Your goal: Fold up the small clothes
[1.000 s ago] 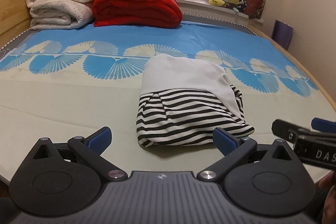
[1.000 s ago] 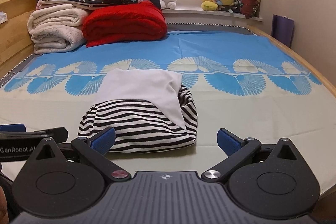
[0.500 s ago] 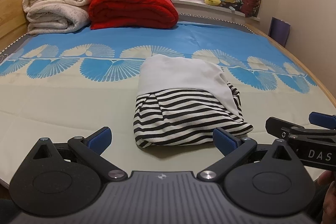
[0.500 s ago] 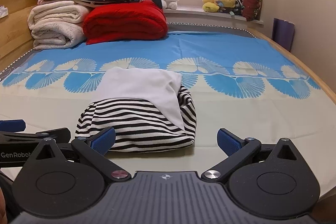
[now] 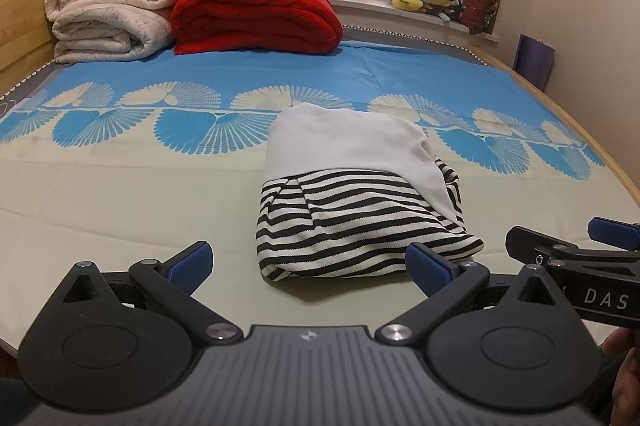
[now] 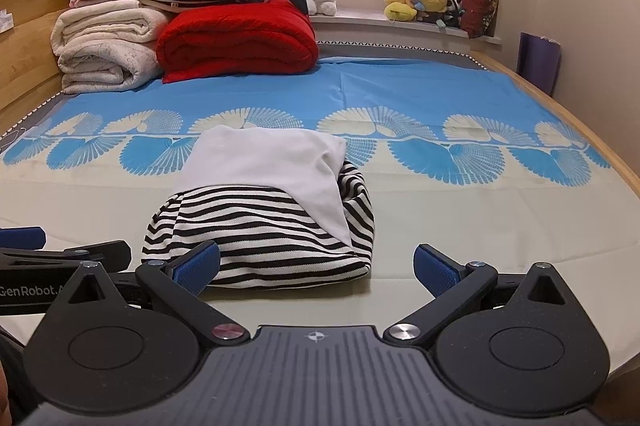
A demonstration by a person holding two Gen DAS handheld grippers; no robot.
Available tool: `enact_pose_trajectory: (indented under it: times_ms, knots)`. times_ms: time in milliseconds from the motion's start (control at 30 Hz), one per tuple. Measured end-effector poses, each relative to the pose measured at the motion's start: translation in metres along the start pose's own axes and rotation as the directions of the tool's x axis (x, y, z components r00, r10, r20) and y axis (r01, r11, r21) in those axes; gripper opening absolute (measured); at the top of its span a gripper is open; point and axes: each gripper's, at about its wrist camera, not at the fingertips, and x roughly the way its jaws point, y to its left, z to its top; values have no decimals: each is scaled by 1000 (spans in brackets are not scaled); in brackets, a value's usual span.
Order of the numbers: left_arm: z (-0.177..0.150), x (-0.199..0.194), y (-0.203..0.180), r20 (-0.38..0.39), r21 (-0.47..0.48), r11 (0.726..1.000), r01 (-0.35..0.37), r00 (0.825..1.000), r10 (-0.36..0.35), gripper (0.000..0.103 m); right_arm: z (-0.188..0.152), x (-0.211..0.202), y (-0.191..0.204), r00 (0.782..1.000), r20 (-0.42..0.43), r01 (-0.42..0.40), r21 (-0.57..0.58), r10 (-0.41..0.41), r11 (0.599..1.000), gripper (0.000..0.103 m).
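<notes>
left wrist view: folded striped garment (image 5: 352, 202), soft, light, limp; left gripper (image 5: 308, 262) and right gripper (image 6: 316, 266) spread wide, empty; grasp near hem corners

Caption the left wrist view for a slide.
Open left claw hovers before the folded striped-and-white garment on the bed.

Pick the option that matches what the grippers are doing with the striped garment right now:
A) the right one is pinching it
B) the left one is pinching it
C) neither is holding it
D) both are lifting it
C: the striped garment lies folded on the bed, with the left gripper and right gripper both open and empty.
</notes>
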Motion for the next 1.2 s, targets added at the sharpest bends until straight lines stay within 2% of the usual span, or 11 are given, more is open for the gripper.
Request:
enact_pose_trajectory:
  times_ms: [1200]
  knots:
    - [0, 1, 2, -1, 8, 1000, 6, 1000, -6, 102, 0, 0, -1, 1000, -4, 6, -1, -6, 1000, 102]
